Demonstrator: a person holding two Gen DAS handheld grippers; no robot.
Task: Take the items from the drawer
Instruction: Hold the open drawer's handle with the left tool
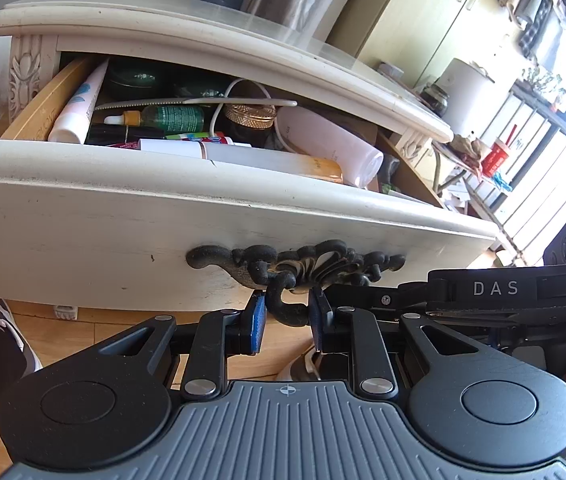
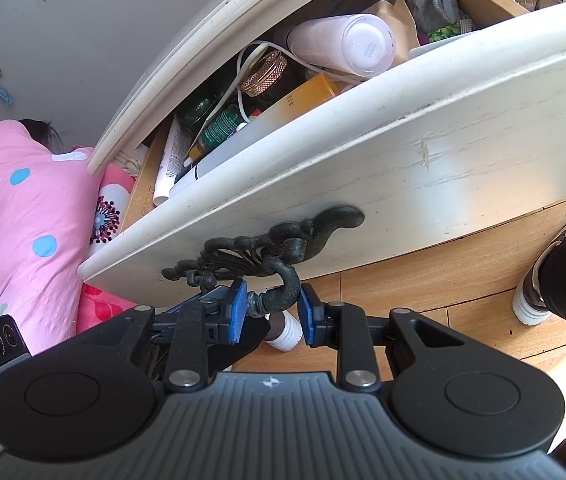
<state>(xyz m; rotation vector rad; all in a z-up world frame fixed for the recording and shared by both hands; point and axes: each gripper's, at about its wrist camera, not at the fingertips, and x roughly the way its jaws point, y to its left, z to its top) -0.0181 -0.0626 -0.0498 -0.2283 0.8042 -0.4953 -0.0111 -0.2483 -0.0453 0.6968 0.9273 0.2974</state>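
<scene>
My right gripper (image 2: 269,316) is clamped on the black drawer handle (image 2: 279,256); the white drawer (image 2: 423,152) hangs open, a pale bottle (image 2: 343,46) lying on the clutter.

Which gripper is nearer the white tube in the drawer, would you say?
Left. Both clamp the black handle; the left gripper holds the side toward the white tube, the right gripper the far side.
</scene>
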